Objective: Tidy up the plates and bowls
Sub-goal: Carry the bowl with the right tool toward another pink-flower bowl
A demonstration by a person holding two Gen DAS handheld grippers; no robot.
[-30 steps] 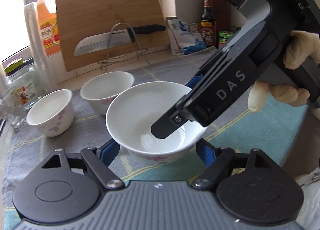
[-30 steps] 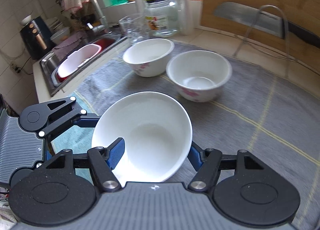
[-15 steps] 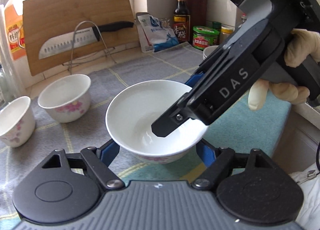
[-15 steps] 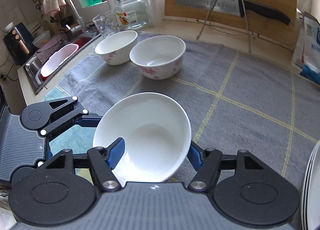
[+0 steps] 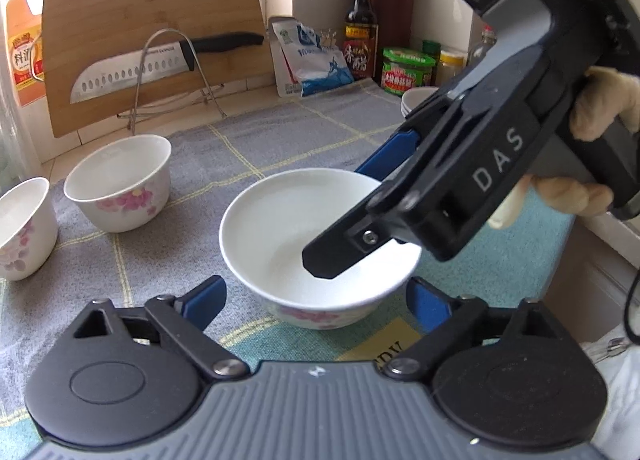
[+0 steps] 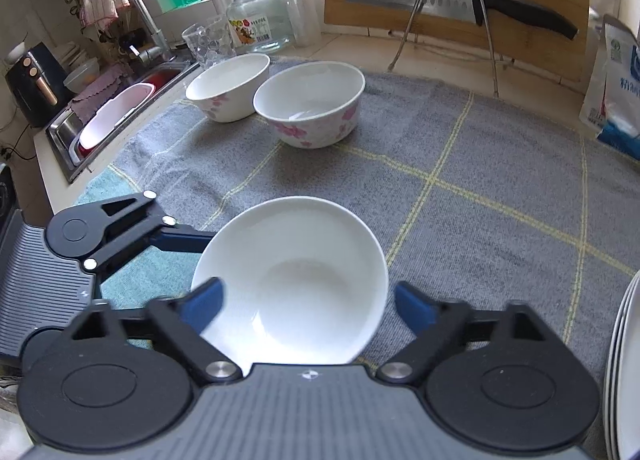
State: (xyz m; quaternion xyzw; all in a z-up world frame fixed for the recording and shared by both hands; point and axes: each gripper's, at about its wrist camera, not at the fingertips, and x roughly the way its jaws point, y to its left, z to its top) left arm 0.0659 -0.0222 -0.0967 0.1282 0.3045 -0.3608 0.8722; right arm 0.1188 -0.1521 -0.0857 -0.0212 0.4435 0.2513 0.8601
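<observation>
The left tongs and right tongs are both opening, pads clear of the bowl set between them on the bench cloth. Both should be drawn straight back before any lift, so the rim is not clipped.

A white bowl with pink flowers is seen upright on the cloth between the opening tongs; two matching bowls are set side by side well beyond them
</observation>
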